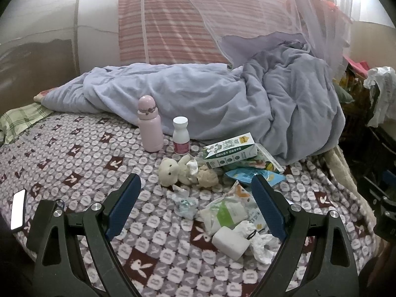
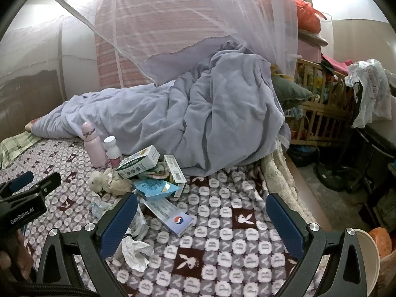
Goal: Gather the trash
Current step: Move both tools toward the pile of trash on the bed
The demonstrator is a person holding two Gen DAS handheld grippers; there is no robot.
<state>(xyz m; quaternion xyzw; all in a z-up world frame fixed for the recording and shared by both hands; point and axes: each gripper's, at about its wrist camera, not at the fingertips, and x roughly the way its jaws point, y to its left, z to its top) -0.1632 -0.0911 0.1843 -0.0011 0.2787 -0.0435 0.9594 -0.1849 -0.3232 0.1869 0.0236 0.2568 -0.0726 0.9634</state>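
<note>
Soft bed covers (image 1: 74, 153) with bunny shapes are spread out below both grippers. Behind them, a big purple blanket (image 1: 222, 104) is piled up, and a thin net (image 2: 222, 19) is hung over the bed.

Trash is scattered on the covers. A crumpled white tissue (image 2: 135, 251) is seen just beside the left finger of the right gripper (image 2: 201, 222). A white block (image 1: 231, 242) is laid touching that tissue in the left view. A flat box with a red and blue dot (image 2: 170, 216) is laid near the middle. A blue snack bag (image 2: 156, 188) is found just behind it, and a green and white carton (image 2: 138, 162) is tipped over behind that. A white and green packet (image 1: 225, 214) is seen between the fingers of the left gripper (image 1: 195, 198) in its own view.

A pink bottle (image 1: 149, 123) and a small white bottle (image 1: 180, 136) are stood upright next to each other. A small teddy bear (image 1: 173, 170) is laid on its side in front of them. A phone (image 1: 18, 209) is laid at the left edge.

Both grippers are held wide apart, and nothing is held in either one.
</note>
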